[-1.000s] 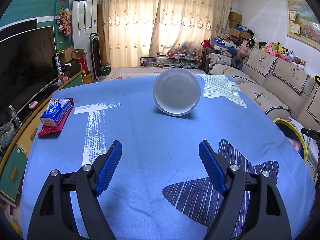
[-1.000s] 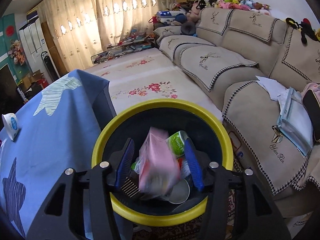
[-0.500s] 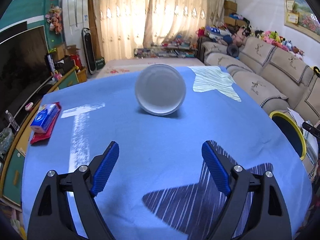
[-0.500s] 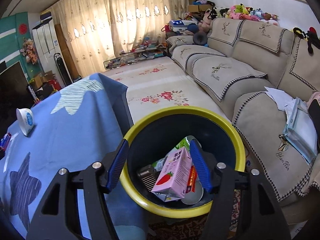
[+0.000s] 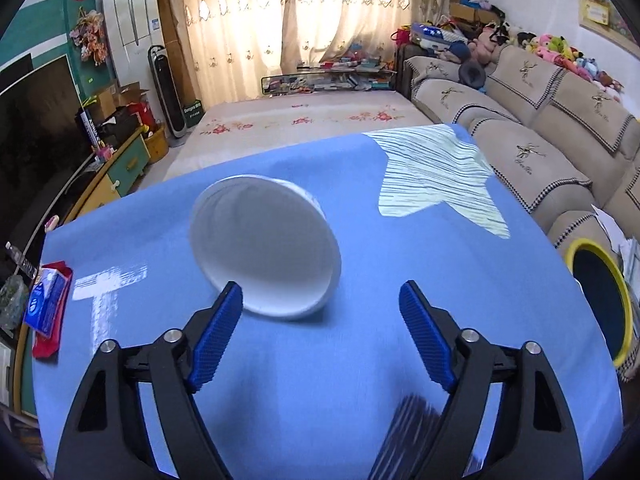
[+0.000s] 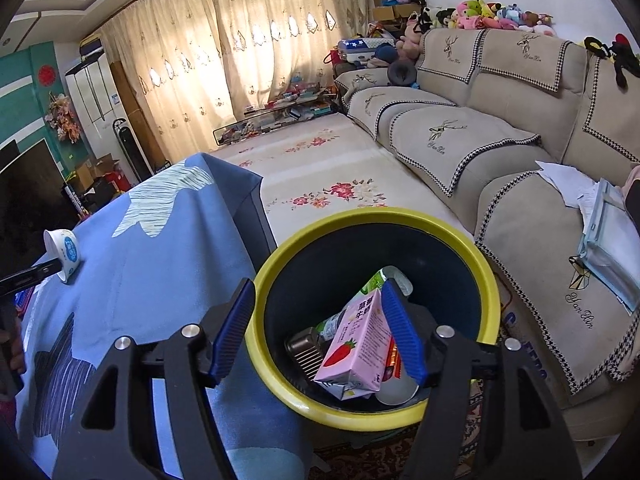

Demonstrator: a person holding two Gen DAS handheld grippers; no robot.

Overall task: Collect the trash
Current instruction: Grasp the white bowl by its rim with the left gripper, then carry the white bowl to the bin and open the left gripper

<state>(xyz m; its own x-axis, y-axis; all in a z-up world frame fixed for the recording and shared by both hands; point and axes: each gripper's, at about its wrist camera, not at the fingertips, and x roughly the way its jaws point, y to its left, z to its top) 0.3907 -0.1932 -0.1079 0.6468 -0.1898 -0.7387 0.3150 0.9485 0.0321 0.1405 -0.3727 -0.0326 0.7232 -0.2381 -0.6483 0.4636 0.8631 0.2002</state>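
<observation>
While the right gripper (image 6: 316, 328) hangs over the yellow-rimmed trash bin (image 6: 486, 276) w/ nothing between its pads, the next piece of trash is on the left side: a white paper cup (image 5: 266, 246) lying on its side on the blue tablecloth (image 5: 400, 248), centre-left of the left wrist view.

Left gripper (image 5: 320, 334) stands wide apart, nothing held; its jaws have just been closing a little, still no thing between them. The cup's open mouth faces the camera, so its long axis runs roughly along the gripper's pointing line, away into the frame. The cup sits just ahead of the tips and off to the left: the left pad overlaps the cup's lower rim in the picture, the right pad is well clear of it. Can't tell if the left pad touches.

Right gripper's jaws have just been opening, nothing gripped. A pink strawberry milk carton (image 6: 354, 346) lies loose in the bin below, atop a can and other bits. In the right wrist view the cup (image 6: 64, 254) is far off at the left edge, so the left hand is much nearer.

Judgement: the coming move needs the left gripper shifted left to centre on the cup, then pads closed across its walls, gently — thin paper will crush.
</observation>
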